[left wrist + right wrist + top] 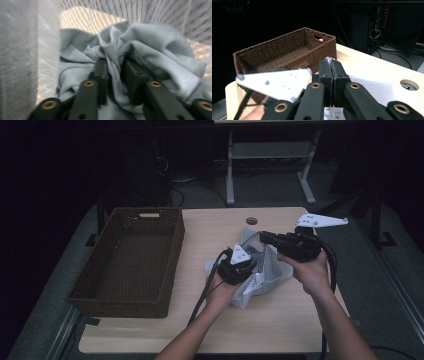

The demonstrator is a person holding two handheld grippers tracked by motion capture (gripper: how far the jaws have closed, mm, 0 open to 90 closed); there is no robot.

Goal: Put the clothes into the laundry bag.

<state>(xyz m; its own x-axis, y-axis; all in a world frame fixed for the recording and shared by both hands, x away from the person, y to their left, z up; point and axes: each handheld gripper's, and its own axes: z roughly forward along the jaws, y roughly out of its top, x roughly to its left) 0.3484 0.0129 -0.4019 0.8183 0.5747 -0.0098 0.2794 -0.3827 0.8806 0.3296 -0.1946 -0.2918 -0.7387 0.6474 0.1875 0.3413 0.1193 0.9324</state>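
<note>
Right hand-held gripper (332, 65) clenches mesh bag (272, 265) rim; left hand-held gripper (117, 72) released astride cloth (140, 47). Cloth may snag the bag.

The left gripper (248, 268) hides much of the mesh bag (270, 265) in the high view. In the left gripper view the grey cloth (140, 47) runs off the frame at 6 o'clock, and the mesh at 9 o'clock is blurred. The basket (287, 53) is partly hidden at 7 o'clock.

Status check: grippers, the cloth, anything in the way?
Right gripper shut on mesh bag edge. Left gripper inside bag, jaws astride a fold of cloth, grip unclear. Basket stands apart, left. Nothing blocking.
</note>
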